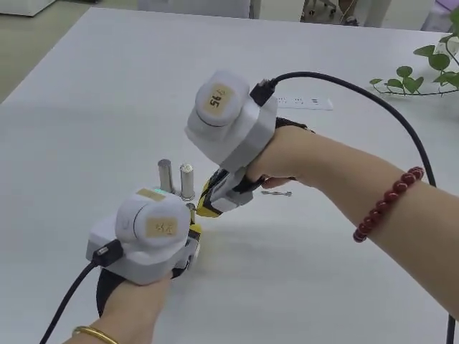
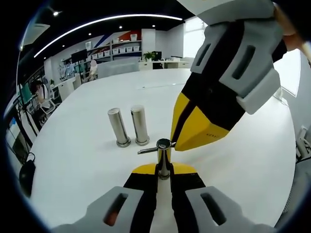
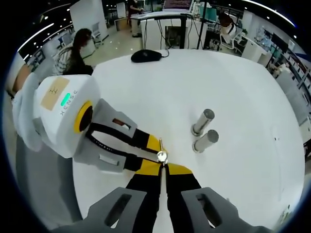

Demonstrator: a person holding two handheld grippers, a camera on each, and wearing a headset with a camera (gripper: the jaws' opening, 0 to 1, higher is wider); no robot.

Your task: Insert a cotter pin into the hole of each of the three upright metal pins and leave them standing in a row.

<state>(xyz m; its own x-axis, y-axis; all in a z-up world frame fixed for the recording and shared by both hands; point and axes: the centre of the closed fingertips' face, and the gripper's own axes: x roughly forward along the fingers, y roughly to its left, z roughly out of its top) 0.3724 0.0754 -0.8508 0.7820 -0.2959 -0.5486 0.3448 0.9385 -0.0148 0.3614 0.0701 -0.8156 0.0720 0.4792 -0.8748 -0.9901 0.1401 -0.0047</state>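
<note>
Two upright metal pins [image 1: 165,175] [image 1: 187,180] stand side by side on the white table [image 1: 86,122]. My left gripper [image 1: 192,228] is shut on a third metal pin [image 2: 164,156], held upright between its yellow tips [image 2: 164,170]. A thin cotter pin [image 2: 147,151] passes through the hole near that pin's top, its end sticking out to the left. My right gripper [image 1: 204,208] comes in from the upper right and is shut on the cotter pin [image 3: 160,143], jaws [image 3: 164,168] close against the pin's head [image 3: 162,156]. The two free pins [image 3: 202,121] [image 3: 206,141] stand just beyond.
A loose cotter pin [image 1: 276,192] lies on the table under my right hand. A white power strip [image 1: 305,103] sits further back, a leafy plant [image 1: 423,72] at the right edge. A black cable [image 1: 387,115] arcs from the right gripper. People sit at desks beyond the table [image 3: 77,48].
</note>
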